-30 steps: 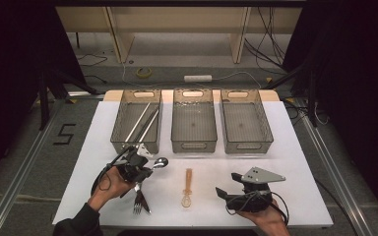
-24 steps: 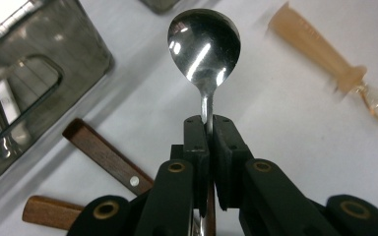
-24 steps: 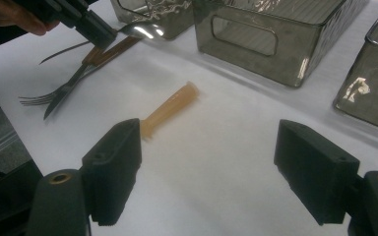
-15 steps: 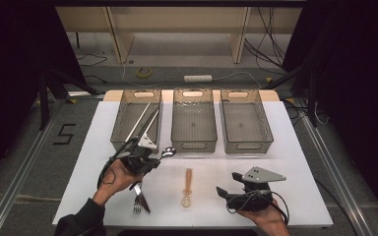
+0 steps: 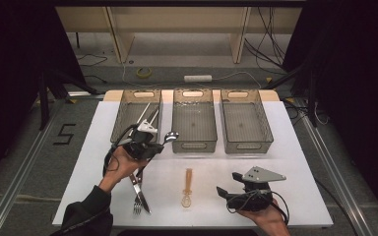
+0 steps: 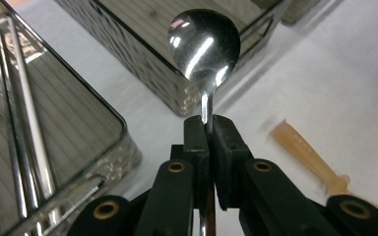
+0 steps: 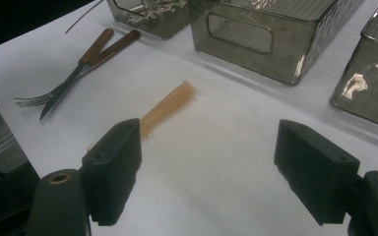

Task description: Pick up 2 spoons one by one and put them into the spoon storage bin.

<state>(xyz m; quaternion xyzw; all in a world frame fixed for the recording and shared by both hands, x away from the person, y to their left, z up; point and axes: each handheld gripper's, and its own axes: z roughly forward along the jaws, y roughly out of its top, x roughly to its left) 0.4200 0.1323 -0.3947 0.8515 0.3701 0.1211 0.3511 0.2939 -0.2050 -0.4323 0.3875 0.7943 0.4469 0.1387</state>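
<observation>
Lifted toward the middle bin (image 5: pixel 194 127), left gripper (image 5: pixel 153 139) fingers clamp the spoon (image 6: pixel 204 46); right gripper (image 7: pixel 209 172) fingers wide.

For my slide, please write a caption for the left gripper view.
Left tool clamps a metal spoon by its neck, above the grey bins.

Light falls from above onto the white table (image 5: pixel 295 147); the surroundings at 3 and 9 o'clock lie dark. Glare streaks the spoon (image 6: pixel 204 46); nearby trays blur.
</observation>
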